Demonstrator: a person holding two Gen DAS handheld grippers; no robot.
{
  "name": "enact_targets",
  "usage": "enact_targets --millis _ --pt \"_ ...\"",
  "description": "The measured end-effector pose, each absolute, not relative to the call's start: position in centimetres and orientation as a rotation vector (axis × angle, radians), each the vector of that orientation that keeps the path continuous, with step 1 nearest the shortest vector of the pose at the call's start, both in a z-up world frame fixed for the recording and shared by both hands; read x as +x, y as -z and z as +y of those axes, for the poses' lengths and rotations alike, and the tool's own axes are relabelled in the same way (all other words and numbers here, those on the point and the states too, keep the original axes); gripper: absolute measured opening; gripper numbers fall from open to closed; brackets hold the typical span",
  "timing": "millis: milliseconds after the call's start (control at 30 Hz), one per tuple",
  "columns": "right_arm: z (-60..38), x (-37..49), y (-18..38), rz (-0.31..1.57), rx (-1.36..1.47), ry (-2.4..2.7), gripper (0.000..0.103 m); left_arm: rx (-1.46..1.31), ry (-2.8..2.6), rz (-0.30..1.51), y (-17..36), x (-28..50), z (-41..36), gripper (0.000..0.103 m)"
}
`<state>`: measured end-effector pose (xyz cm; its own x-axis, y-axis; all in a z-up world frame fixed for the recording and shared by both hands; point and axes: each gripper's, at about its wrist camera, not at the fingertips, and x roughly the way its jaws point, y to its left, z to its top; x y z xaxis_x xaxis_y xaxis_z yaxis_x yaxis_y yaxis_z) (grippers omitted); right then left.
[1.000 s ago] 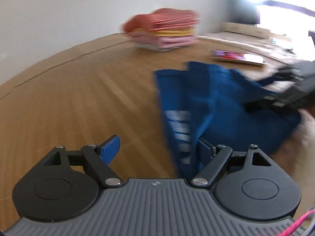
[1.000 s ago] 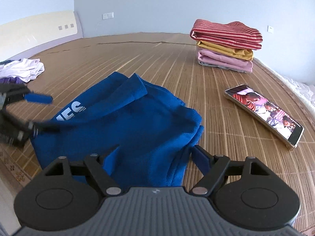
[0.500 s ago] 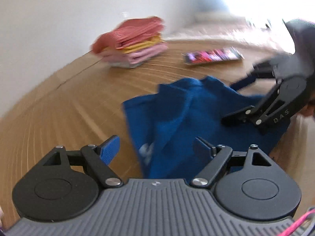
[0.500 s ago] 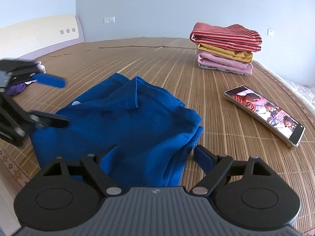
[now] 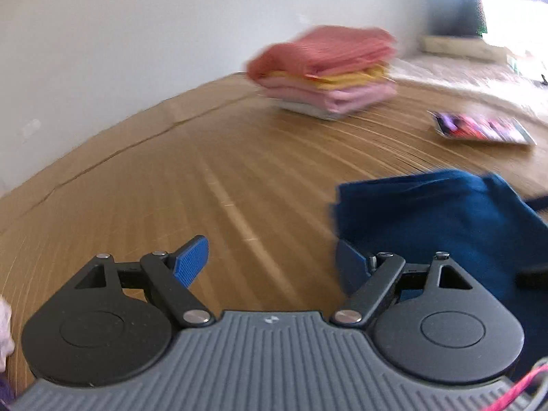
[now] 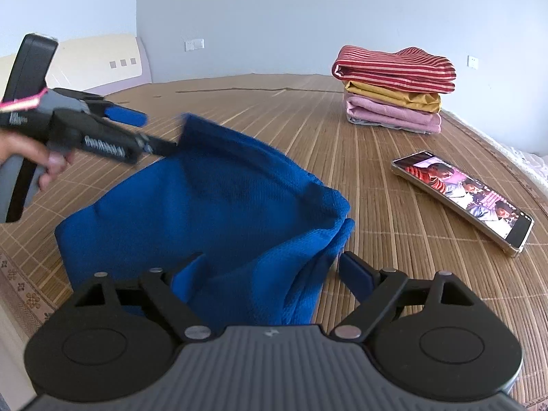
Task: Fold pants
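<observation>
Blue pants (image 6: 205, 205) lay bunched on the bamboo mat (image 6: 376, 205), looked soft, light and floppy, best pinched at hem corners; left gripper (image 6: 150, 132) and right gripper (image 6: 270, 267) both spread, gripping nothing.

Ahead of my right jaws, to the right: stack of folded clothes (image 6: 394, 89), red-striped on top, then yellow, then pink, on the bamboo mat (image 6: 274, 109). Nearer, further right: phone (image 6: 462, 195) flat on the mat, screen lit. Wall sockets (image 6: 194, 45) far ahead. Cream headboard (image 6: 102, 65) ahead-left.
</observation>
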<state>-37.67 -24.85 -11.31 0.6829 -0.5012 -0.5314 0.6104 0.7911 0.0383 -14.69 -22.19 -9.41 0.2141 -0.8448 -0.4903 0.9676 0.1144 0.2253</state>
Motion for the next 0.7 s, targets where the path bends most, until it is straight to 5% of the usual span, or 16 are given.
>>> enact_targets --millis 333,700 --pt "-25.0 -37.6 11.5 0.526 0.227 0.615 0.091 0.399 1.688 0.548 10.3 -13.9 -20.1 0.086" --pt "-25.2 -37.9 11.6 0.507 0.249 0.597 0.094 0.457 1.763 0.569 12.9 -15.4 -20.2 0.093"
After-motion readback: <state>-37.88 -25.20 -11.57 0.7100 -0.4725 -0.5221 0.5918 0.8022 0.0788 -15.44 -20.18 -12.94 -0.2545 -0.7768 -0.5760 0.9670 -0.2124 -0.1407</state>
